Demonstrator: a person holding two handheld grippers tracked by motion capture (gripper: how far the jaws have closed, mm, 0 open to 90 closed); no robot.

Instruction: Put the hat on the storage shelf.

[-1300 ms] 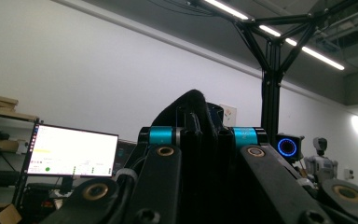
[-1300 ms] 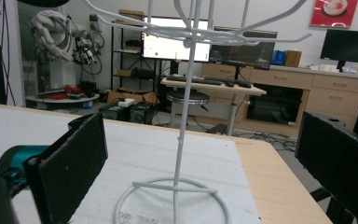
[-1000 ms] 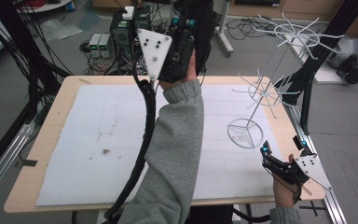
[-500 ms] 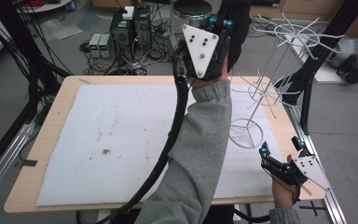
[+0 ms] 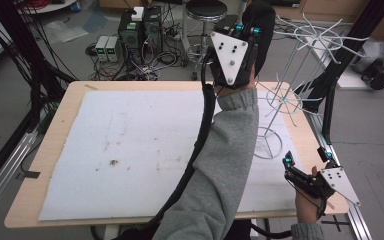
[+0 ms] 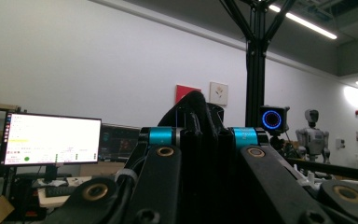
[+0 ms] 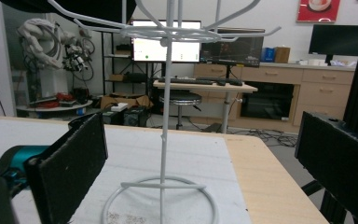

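- The right tool (image 5: pixel 307 161) sits at the near right corner of the surface (image 5: pixel 65 120), held in a hand (image 5: pixel 307 205), just on the near side of the white wire rack (image 5: pixel 280 100). Its two black jaws stand wide apart with nothing between them.
- In the right gripper view, the rack's round base ring (image 7: pixel 161 198) and thin upright post (image 7: pixel 165 93) stand between the spread jaws, farther off and untouched.
- A white mat (image 5: pixel 130 145) covers most of the surface; the rack's base rests on the mat's right part.
- A forearm in a grey sleeve (image 5: pixel 225 165) reaches across the mat, passing left of the rack.
- The left tool (image 5: pixel 247 31) is raised high, left of the rack's upper hooks, with a grey three-cornered plate (image 5: pixel 230 55) on its top.
- In the left gripper view, its jaws are closed on a dark, rounded black item (image 6: pixel 193 116); what the item is cannot be told.
- Beyond the rack, on the floor behind the surface, stand a round stool (image 5: pixel 206 9) and computer boxes (image 5: pixel 140 30) with tangled cables.
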